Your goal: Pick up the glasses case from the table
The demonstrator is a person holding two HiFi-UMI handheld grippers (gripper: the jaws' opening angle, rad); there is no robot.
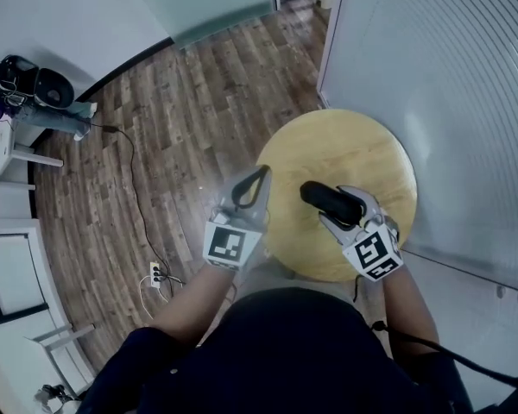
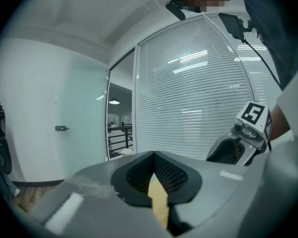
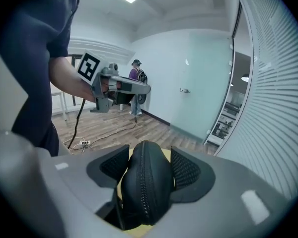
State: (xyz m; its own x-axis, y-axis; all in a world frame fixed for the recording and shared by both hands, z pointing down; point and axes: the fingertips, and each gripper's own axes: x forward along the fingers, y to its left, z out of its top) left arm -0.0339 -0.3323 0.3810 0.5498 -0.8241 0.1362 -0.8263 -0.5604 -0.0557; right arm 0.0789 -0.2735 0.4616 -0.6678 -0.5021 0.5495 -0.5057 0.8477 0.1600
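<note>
The black zippered glasses case (image 1: 328, 198) is off the round wooden table (image 1: 345, 145), held above its near side. My right gripper (image 1: 338, 205) is shut on it, and in the right gripper view the case (image 3: 146, 182) fills the gap between both ribbed pads (image 3: 188, 170). My left gripper (image 1: 261, 175) hovers over the table's left edge, shut and holding nothing. In the left gripper view its tips (image 2: 153, 155) meet, and a sliver of table (image 2: 159, 202) shows below them. Each gripper also sees the other: the right gripper (image 2: 248, 133) and the left gripper (image 3: 114, 86).
A wall of white blinds (image 1: 449, 102) runs close along the table's right side. Wood floor (image 1: 198, 110) lies to the left, with a power strip and cable (image 1: 155, 274). White furniture (image 1: 17, 145) stands at far left. A person (image 3: 136, 78) stands far off by the wall.
</note>
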